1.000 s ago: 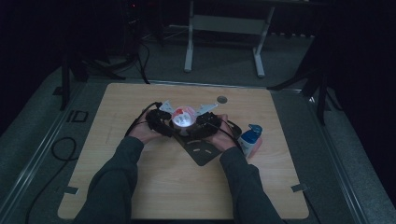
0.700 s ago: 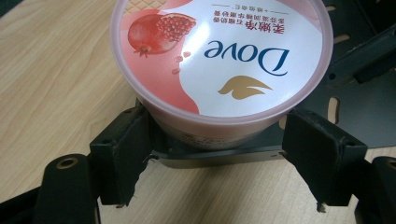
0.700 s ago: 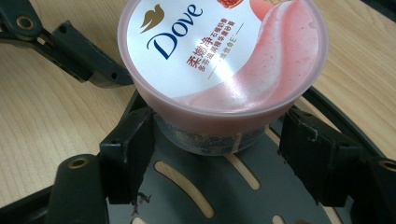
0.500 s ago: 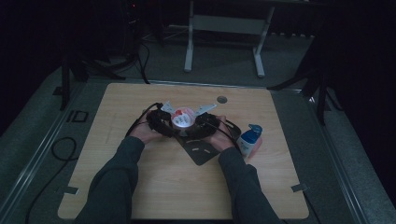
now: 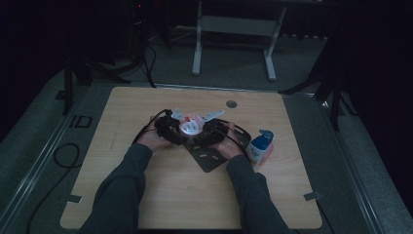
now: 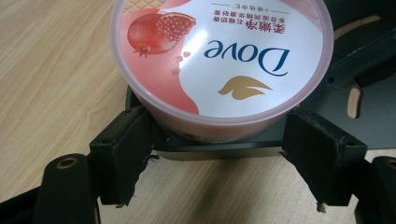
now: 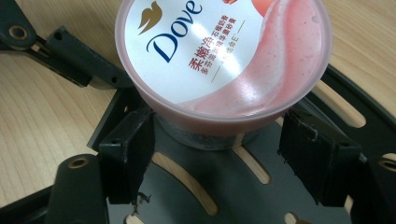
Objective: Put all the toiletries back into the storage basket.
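A round Dove tub (image 6: 219,56) with a pink and white pomegranate lid stands on a black slotted plate (image 7: 196,186) at the middle of the table. My left gripper (image 6: 217,140) reaches under the lid rim, and both its pads press the tub's lower wall. From the opposite side my right gripper (image 7: 215,135) straddles the same tub (image 7: 219,56); its left pad sits close to the wall and a gap shows at its right pad. In the high view the tub (image 5: 191,126) lies between the left gripper (image 5: 170,130) and the right gripper (image 5: 212,132).
A white bottle with a blue cap (image 5: 260,145) stands just right of the black plate (image 5: 210,158), close to the right forearm. A small round grommet (image 5: 232,104) sits in the wooden table (image 5: 146,195) near its far edge. Cables trail off the left side.
The tub and both hands have shifted very slightly toward the person. Otherwise nothing has visibly changed.
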Demonstrator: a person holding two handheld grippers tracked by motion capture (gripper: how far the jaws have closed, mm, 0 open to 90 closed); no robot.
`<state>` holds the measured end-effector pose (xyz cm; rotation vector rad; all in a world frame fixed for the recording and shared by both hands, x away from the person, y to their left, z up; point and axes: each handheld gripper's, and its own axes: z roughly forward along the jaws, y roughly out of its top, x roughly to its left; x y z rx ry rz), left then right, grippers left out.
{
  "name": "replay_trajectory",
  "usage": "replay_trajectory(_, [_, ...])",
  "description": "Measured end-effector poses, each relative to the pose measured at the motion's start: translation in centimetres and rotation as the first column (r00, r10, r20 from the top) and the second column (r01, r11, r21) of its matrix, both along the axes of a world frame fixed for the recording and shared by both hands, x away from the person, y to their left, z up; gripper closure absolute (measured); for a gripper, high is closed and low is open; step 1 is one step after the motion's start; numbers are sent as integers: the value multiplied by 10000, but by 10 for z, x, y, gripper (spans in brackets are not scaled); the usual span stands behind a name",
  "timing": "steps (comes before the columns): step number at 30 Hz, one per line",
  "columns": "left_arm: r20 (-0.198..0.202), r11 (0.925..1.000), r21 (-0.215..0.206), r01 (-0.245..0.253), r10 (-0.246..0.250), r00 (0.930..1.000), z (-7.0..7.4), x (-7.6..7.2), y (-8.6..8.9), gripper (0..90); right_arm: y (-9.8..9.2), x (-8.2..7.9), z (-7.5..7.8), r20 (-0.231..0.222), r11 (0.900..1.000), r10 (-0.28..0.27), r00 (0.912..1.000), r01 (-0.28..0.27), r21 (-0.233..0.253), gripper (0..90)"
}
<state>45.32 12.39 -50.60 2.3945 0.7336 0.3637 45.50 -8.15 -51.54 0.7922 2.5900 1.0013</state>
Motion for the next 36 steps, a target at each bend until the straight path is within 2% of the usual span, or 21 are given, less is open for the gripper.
replay_trajectory(5, [-126, 9998, -78, -191, 190, 9997, 0, 1, 0, 232, -1, 1, -1, -116, 9998, -45, 9999, 47, 181, 275])
replay_trajectory(11, [-490, 9980, -498, -391, 367, 9981, -3, 2, 3, 227, -2, 0, -4, -65, 9997, -89, 9999, 90, 241, 297])
replay_trajectory(15, [-281, 9951, -847, -518, 495, 9984, 0, -2, 9, 215, -1, 0, -3, 6, 9997, -95, 10000, 95, 211, 307])
replay_trajectory(20, [-111, 9956, -798, -490, 483, 9988, 4, -4, 12, 207, -1, 0, -3, 46, 9998, -104, 9999, 103, 196, 310])
replay_trajectory(23, [-83, 9917, -1130, -617, 611, 9981, 6, -5, 16, 207, -1, -1, -3, 37, 9997, -107, 9999, 107, 198, 310])
replay_trajectory(25, [-57, 9907, -1231, -587, 585, 9983, 7, -7, 18, 223, -1, -1, -3, 44, 9998, -103, 9999, 102, 190, 311])
replay_trajectory(29, [-4, 9930, -1100, -432, 434, 9991, 8, -11, 18, 280, -1, -2, -3, 38, 9996, -179, 9998, 178, 202, 325])
replay_trajectory(31, [20, 9909, -1230, -538, 544, 9985, 8, -12, 21, 308, -2, -3, -4, 87, 9994, -216, 9997, 213, 262, 343])
replay_trajectory(33, [-50, 9854, -1562, -670, 671, 9977, 7, -12, 25, 339, -3, -5, -4, 133, 9993, -242, 9996, 238, 292, 369])
replay_trajectory(36, [-100, 9838, -1623, -764, 758, 9971, 6, -13, 31, 380, -4, -7, -4, 170, 9994, -216, 9996, 211, 277, 385])
